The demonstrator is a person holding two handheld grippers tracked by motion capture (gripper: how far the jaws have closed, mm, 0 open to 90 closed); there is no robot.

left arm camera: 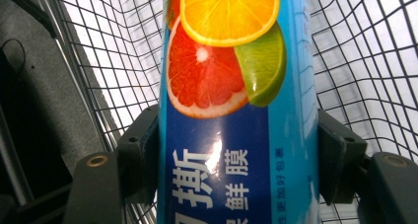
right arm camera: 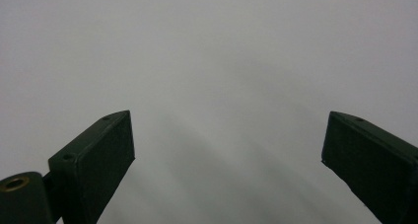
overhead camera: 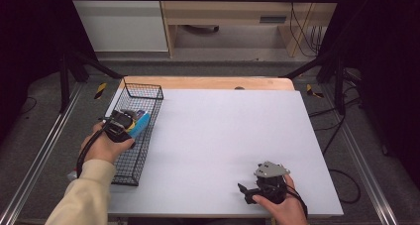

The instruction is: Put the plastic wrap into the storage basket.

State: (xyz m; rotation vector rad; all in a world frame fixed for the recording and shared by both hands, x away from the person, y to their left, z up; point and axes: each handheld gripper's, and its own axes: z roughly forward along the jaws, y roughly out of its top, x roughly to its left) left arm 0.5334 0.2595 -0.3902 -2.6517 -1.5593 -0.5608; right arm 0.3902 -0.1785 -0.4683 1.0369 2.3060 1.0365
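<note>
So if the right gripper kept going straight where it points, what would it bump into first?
Probably just the white tabletop: the right gripper has open jaws, with nothing else ahead of them, though depth is hard to judge.

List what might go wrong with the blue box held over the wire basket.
1. The left tongs pinch the glossy blue box only by its narrow sides, so it may slip or twist.
2. The wire basket walls stand close around it; the box could snag the mesh.
3. The right tongs hang open over the table, giving no support.
</note>
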